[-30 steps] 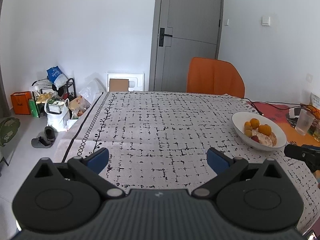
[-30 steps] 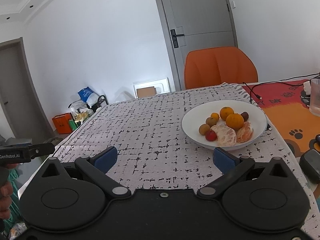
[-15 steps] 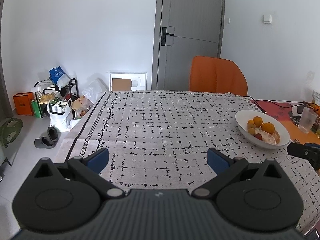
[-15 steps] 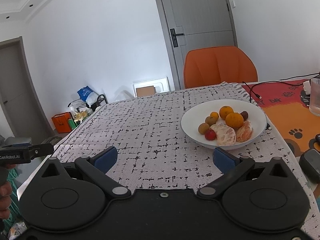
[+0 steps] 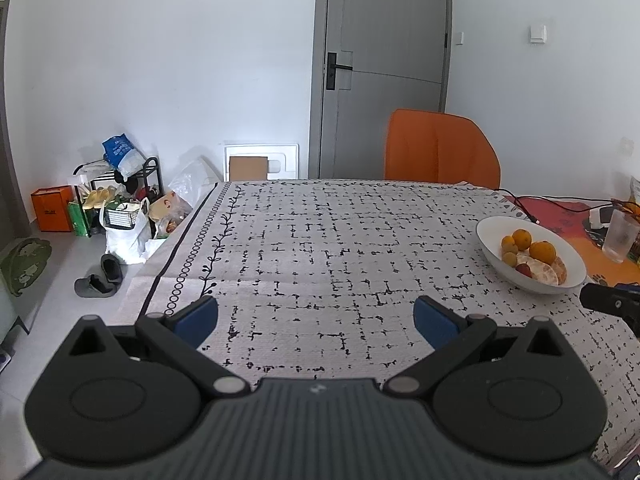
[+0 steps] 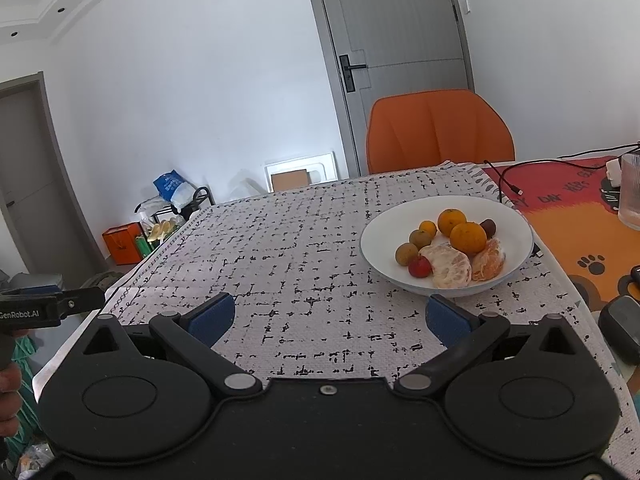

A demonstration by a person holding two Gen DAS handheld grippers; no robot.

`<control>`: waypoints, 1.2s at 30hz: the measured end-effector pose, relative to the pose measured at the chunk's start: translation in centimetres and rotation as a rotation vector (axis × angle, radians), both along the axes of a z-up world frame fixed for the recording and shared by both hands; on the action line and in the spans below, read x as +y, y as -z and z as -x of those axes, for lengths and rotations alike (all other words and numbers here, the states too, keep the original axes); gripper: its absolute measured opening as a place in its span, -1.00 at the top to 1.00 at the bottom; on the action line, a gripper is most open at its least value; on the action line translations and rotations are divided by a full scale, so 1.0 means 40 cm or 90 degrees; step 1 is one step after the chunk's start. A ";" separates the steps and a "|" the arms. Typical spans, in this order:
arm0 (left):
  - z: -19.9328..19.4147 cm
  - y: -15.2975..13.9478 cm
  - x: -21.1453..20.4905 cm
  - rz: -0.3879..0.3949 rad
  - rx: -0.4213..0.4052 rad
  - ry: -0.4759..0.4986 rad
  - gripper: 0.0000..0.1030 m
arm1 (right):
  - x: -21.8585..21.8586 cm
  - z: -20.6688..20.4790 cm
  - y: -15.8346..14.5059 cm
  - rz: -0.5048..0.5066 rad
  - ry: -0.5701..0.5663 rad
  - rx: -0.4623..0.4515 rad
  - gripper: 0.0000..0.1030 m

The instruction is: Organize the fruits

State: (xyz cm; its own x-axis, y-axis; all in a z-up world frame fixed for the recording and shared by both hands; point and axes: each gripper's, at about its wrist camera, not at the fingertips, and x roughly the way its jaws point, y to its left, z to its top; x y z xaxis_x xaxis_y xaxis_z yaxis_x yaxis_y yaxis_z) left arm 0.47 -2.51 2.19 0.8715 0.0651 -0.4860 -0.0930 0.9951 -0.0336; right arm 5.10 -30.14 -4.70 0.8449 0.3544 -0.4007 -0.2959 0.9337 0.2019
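A white bowl [image 6: 516, 264] stands on the patterned tablecloth [image 6: 300, 264]. It holds oranges [image 6: 468, 238], peeled citrus [image 6: 450, 270], small brown fruits [image 6: 406, 254] and a small red fruit [image 6: 419, 267]. The bowl also shows at the right of the left wrist view [image 5: 490, 236]. My right gripper [image 6: 326, 316] is open and empty, just short of the bowl's near rim and to its left. My left gripper [image 5: 316, 320] is open and empty over the cloth, well left of the bowl.
An orange chair [image 6: 440, 132] stands at the table's far side before a grey door [image 5: 384, 80]. A glass [image 6: 632, 192] and cables [image 6: 520, 172] lie on an orange mat [image 6: 572, 232] at right. A dark object [image 6: 620, 328] sits at right. Bags and shoes clutter the floor [image 5: 116, 220] at left.
The left gripper has shifted slightly, so the bowl sits a bit further left and lower in its view. The right gripper has edged a little towards the bowl. Both stay open.
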 end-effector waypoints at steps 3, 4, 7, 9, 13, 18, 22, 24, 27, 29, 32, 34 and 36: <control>0.004 0.000 0.005 0.003 -0.002 -0.003 -1.00 | 0.001 -0.001 0.000 0.000 0.001 0.002 -1.00; 0.005 0.000 0.007 0.004 -0.002 -0.003 -1.00 | 0.001 -0.001 0.001 0.000 0.001 0.001 -1.00; 0.009 0.001 0.010 0.006 -0.001 -0.004 -1.00 | 0.002 -0.002 0.000 0.004 0.007 0.003 -1.00; 0.011 0.000 0.013 0.010 -0.003 -0.003 -1.00 | 0.001 -0.003 -0.002 0.003 0.011 0.004 -1.00; 0.010 0.000 0.015 0.013 -0.005 -0.006 -1.00 | 0.001 -0.004 -0.002 0.006 0.011 0.009 -1.00; 0.006 0.003 0.013 0.008 -0.002 -0.010 -1.00 | 0.005 -0.002 0.005 0.009 0.005 0.011 -1.00; 0.006 0.003 0.012 0.007 0.000 -0.008 -1.00 | 0.005 0.000 0.004 0.007 0.006 0.011 -1.00; 0.005 0.003 0.012 0.007 -0.001 -0.009 -1.00 | 0.008 0.001 0.003 0.008 0.003 0.010 -1.00; 0.008 0.001 0.011 0.004 -0.003 -0.011 -1.00 | 0.010 -0.001 0.005 0.010 0.003 0.012 -1.00; 0.010 0.000 0.010 0.003 -0.004 -0.012 -1.00 | 0.010 -0.001 0.005 0.008 0.004 0.012 -1.00; 0.010 -0.002 0.012 0.003 -0.005 -0.013 -1.00 | 0.009 0.000 0.005 0.007 0.006 0.012 -1.00; 0.009 -0.002 0.013 0.002 -0.004 -0.015 -1.00 | 0.009 0.000 0.005 0.006 0.005 0.011 -1.00; 0.009 0.000 0.012 0.001 -0.003 -0.016 -1.00 | 0.009 0.000 0.005 0.006 0.005 0.010 -1.00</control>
State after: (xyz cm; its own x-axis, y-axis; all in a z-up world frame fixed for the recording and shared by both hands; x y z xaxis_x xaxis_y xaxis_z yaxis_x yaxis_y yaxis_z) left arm 0.11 -2.01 2.18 0.8718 0.0856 -0.4823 -0.1172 0.9925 -0.0357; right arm 5.10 -29.77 -4.91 0.8410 0.3434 -0.4181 -0.2850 0.9380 0.1972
